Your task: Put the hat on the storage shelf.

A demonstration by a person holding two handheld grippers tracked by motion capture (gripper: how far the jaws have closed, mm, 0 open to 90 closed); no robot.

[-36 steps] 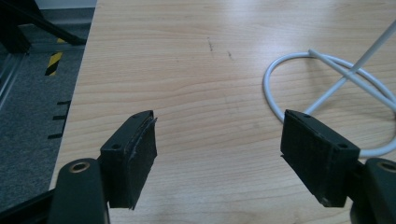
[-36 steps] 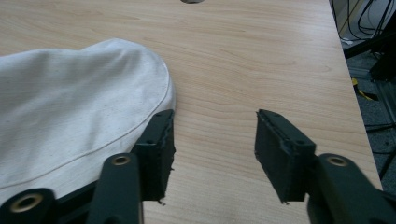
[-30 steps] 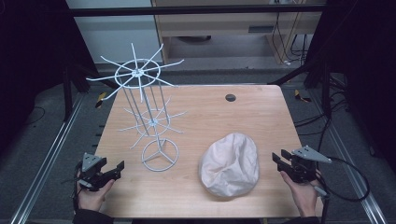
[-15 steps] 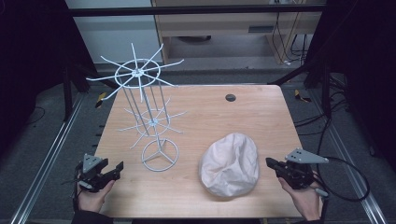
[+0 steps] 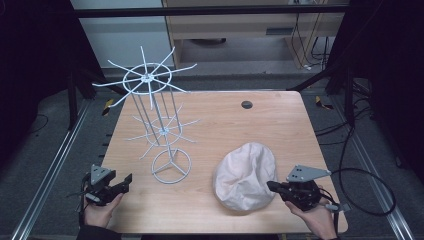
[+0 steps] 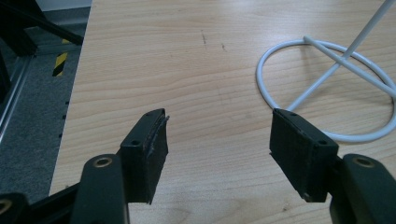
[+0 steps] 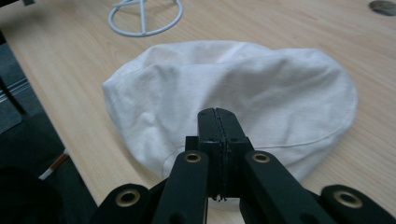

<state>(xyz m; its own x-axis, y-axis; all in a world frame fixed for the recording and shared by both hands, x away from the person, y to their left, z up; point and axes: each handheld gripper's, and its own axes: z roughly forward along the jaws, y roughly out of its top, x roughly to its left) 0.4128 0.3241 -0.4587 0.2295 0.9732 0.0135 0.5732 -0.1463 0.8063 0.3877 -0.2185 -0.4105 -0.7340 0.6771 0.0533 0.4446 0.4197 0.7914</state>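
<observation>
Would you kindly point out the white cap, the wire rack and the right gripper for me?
white cap (image 5: pixel 244 175), high view, middle of the crown.
wire rack (image 5: pixel 171 166), high view, its ring base.
right gripper (image 7: pixel 217 122), right gripper view, between its closed jaw tips.

Table (image 5: pixel 280 125): pale wood, visible grain, smooth matt finish. Rack (image 5: pixel 162 131) ahead of left gripper (image 6: pixel 218 140): thin white-coated wire, slight gloss. Cloth (image 7: pixel 233 93) just beyond right gripper (image 7: pixel 218 122): off-white fabric, soft, creased, matt. Jaw pads: black, matt, rough-edged.
</observation>
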